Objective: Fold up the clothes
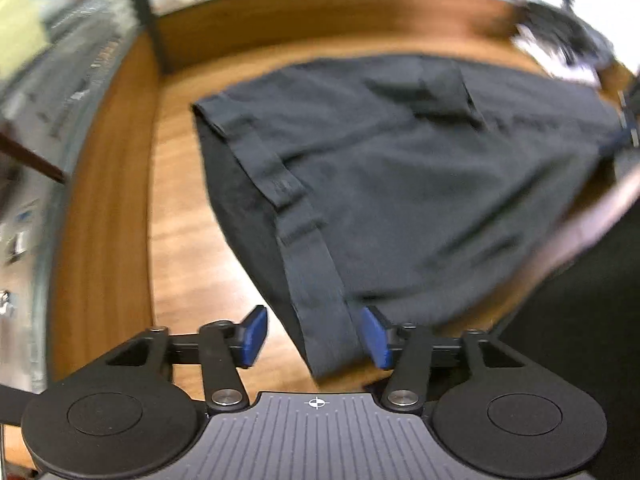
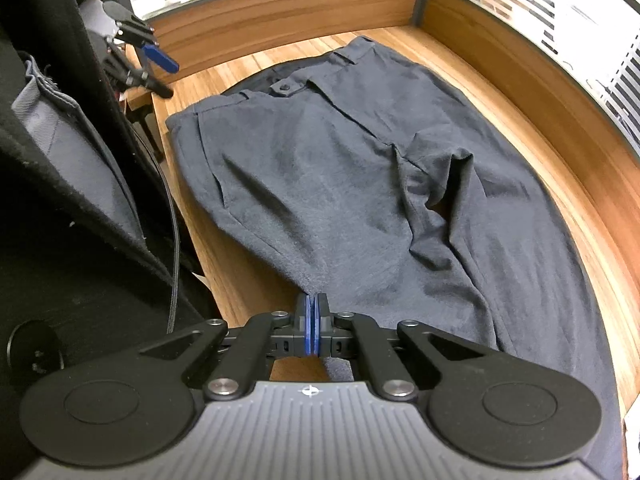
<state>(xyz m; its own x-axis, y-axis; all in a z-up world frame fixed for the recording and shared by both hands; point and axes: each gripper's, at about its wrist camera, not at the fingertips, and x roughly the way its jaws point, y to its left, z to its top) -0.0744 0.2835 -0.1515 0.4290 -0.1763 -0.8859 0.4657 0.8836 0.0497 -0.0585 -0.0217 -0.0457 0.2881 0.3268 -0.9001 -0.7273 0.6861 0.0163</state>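
Note:
Dark grey trousers [image 2: 344, 184] lie spread on the wooden table [image 2: 240, 288], waistband at the far end in the right wrist view. My right gripper [image 2: 313, 322] is shut on the near edge of the trousers fabric. In the left wrist view the trousers [image 1: 400, 184] lie ahead, with the waistband [image 1: 296, 220] running toward me. My left gripper [image 1: 316, 336] is open, its blue pads on either side of the waistband end, above the table [image 1: 180, 248]. The left gripper also shows in the right wrist view [image 2: 160, 68], at the far left, open.
A raised wooden rim [image 2: 560, 128] runs round the table's back and right side, with glass panels above. The person's dark coat [image 2: 60, 220] and a black cable [image 2: 174, 240] fill the left of the right wrist view.

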